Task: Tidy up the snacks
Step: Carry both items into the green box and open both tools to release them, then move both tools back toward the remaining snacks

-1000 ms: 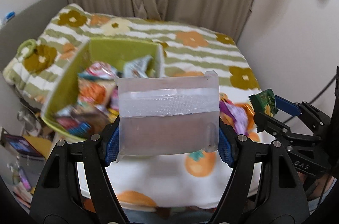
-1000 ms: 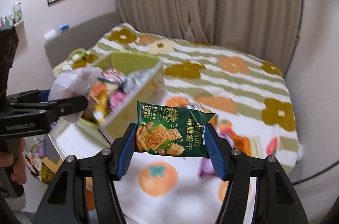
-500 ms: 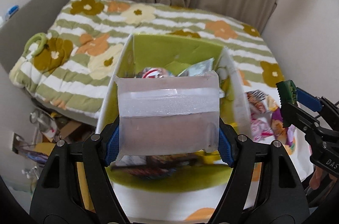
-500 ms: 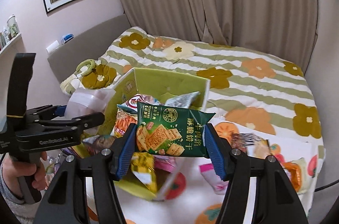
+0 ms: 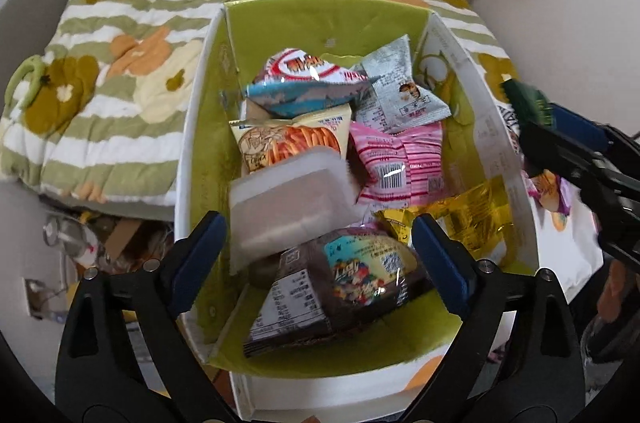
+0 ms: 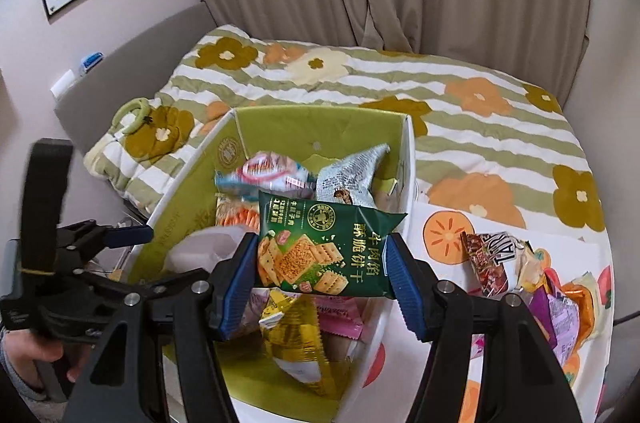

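One green cracker packet (image 6: 326, 255) — printed "酥脆饼干" — clamped in right gripper (image 6: 320, 271).

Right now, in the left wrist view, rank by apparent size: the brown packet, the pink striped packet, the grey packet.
1. brown packet, though it lies nearest the camera, so its lead is unsure.
2. pink striped packet and grey packet look alike; no ranking.

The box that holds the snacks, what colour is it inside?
Yellow-green inside the box; the left wrist view shows it best.
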The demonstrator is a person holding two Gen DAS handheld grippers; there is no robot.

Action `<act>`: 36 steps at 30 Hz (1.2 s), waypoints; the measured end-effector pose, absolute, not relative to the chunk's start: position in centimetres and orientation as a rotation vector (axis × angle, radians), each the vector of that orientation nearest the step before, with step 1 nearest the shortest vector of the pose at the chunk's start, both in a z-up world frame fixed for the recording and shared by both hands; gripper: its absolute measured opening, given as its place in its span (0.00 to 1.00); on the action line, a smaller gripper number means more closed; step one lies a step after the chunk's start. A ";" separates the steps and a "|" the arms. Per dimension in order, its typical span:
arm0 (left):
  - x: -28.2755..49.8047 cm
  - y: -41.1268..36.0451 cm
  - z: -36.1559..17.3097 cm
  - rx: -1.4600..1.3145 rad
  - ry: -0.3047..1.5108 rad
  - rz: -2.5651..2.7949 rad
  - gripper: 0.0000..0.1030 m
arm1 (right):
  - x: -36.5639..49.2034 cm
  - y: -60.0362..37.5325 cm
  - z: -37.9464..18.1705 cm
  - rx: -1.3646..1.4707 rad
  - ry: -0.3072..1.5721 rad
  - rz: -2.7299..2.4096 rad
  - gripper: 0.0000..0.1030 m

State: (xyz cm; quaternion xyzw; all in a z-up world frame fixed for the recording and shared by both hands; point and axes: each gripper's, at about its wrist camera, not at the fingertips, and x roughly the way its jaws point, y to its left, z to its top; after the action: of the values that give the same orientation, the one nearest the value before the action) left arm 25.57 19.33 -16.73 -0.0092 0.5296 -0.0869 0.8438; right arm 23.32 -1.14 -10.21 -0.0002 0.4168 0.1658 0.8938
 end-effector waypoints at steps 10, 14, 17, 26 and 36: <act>25.5 21.5 -16.0 -0.060 1.107 -0.143 0.91 | 25.1 1.2 -11.1 -0.015 0.913 0.383 0.57; 24.7 22.1 -15.4 -0.077 1.092 -0.091 0.91 | 25.8 1.4 -11.9 0.032 0.953 0.448 0.64; 24.2 22.4 -15.2 -0.090 1.085 -0.076 0.91 | 25.5 1.3 -12.2 0.039 0.966 0.469 0.92; 22.6 22.9 -15.2 -0.124 1.075 -0.041 0.91 | 23.7 0.2 -12.4 0.027 0.920 0.497 0.99; 22.2 22.1 -12.8 -0.111 1.014 -0.055 0.91 | 22.2 -0.4 -10.7 0.016 0.884 0.471 0.99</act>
State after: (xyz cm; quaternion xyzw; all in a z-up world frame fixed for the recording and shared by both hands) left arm 22.17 22.10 -12.81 -0.0532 0.4852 -0.0265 0.8724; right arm 22.16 -0.36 -10.75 0.0076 0.4239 0.2260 0.8770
